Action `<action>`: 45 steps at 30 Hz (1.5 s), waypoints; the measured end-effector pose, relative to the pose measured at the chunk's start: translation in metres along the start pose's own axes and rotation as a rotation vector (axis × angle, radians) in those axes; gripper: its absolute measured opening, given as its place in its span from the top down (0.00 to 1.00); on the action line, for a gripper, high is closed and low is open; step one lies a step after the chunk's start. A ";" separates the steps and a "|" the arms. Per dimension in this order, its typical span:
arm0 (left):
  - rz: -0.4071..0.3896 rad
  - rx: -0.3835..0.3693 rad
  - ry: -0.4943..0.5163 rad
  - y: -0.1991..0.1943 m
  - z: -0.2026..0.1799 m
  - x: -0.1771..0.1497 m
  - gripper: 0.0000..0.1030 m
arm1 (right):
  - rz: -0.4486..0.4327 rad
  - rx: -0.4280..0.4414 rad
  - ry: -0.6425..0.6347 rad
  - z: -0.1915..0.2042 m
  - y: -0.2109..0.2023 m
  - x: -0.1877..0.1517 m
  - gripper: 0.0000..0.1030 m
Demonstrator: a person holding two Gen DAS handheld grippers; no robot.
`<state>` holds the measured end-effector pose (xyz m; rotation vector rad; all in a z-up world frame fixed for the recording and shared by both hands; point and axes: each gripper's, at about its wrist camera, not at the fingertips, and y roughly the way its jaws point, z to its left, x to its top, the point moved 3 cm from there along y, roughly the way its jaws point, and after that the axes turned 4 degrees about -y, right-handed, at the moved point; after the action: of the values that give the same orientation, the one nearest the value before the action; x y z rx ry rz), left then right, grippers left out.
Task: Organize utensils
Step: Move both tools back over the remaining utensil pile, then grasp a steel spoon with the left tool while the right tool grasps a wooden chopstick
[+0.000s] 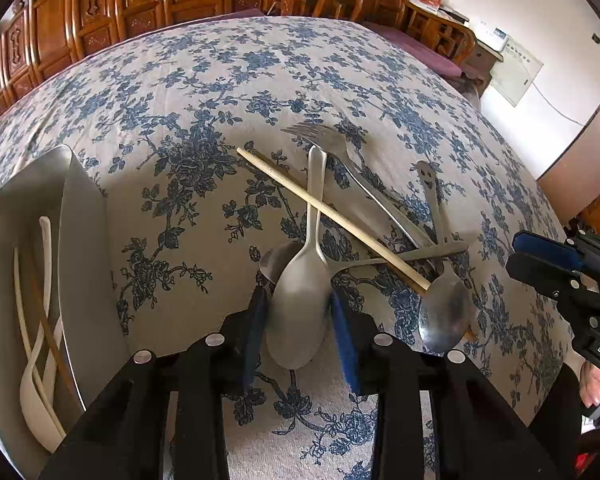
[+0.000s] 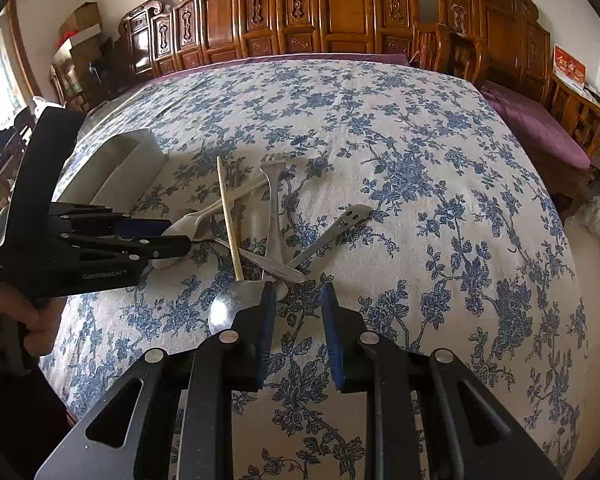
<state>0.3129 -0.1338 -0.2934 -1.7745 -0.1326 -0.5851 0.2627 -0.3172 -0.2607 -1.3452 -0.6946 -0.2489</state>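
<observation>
The left gripper had its blue pads closed on the bowl of a large steel spoon atop the utensil pile, so lifting it straight clear of the crossing wooden chopstick toward the white tray seemed wise, while the right gripper stood parted, holding nothing.

Counted three metal spoons, one fork and one loose chopstick in the pile on the cloth. Counted one white tray, holding one brown stick and some pale utensils, number unclear.
</observation>
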 end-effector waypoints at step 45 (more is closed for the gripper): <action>-0.162 -0.103 0.016 -0.071 0.010 -0.001 0.75 | 0.069 0.099 -0.057 0.043 0.080 0.060 0.94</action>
<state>0.2872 -0.1038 -0.2333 -1.8701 -0.2409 -0.7338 0.3392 -0.2446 -0.2874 -1.2833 -0.6983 -0.1202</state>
